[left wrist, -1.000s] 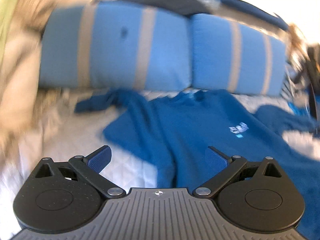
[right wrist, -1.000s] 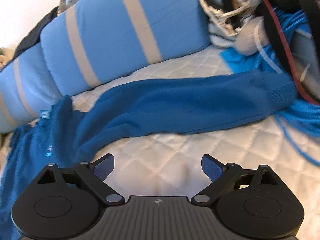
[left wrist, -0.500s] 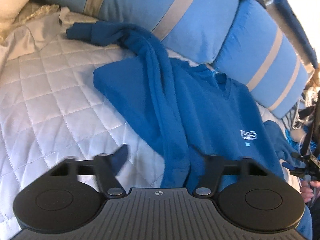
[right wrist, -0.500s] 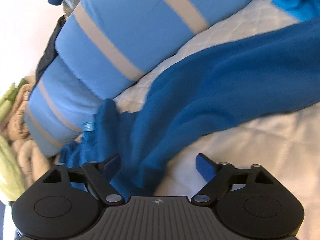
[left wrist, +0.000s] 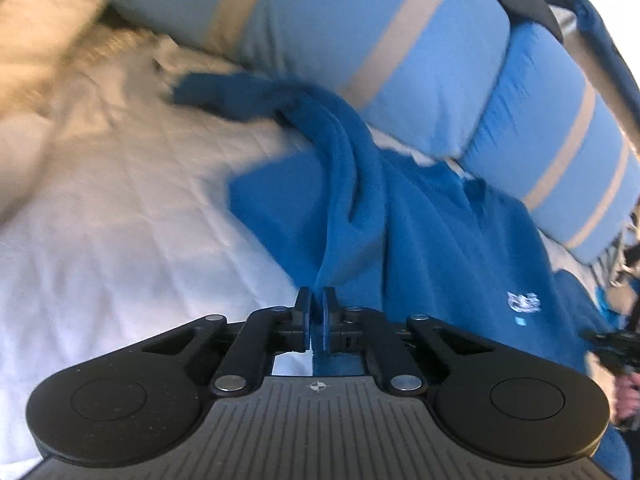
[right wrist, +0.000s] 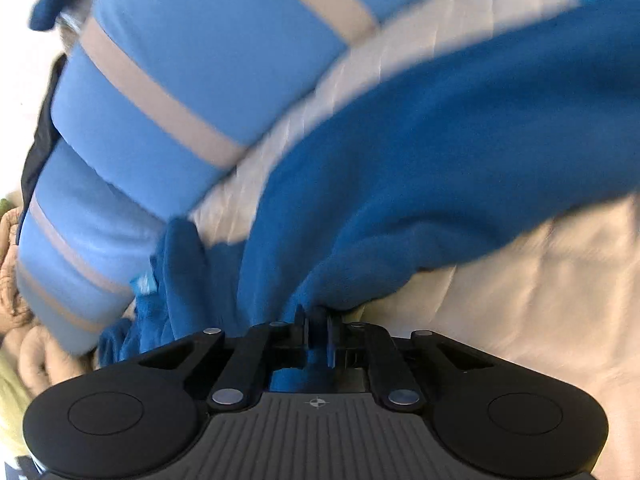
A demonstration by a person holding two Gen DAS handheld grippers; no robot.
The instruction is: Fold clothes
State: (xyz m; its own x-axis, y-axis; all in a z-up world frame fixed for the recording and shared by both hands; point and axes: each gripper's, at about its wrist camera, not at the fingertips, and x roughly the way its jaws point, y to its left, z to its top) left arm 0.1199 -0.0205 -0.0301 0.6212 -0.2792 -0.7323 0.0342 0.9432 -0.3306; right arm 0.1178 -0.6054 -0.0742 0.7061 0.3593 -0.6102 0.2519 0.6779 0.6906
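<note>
Left wrist view has our left gripper (left wrist: 316, 300) angled down at the bed, fingers (left wrist: 303, 304) just snapped together and pinching the edge of the deep blue fleece sweater (left wrist: 432, 240). That sweater lies spread on the white quilted bedspread (left wrist: 120, 220), collar up against the light blue pillows with beige stripes (left wrist: 360, 40), one sleeve trailing off to the upper left. Our other hand (left wrist: 626, 396) peeks in at the far right edge.

Right wrist view is pretty blurry, but our right gripper (right wrist: 316, 322) also tilts downward, its fingers (right wrist: 330, 328) having just closed, clamped on a bunched fold of the same sweater where the long sleeve (right wrist: 460, 152) meets the body.
</note>
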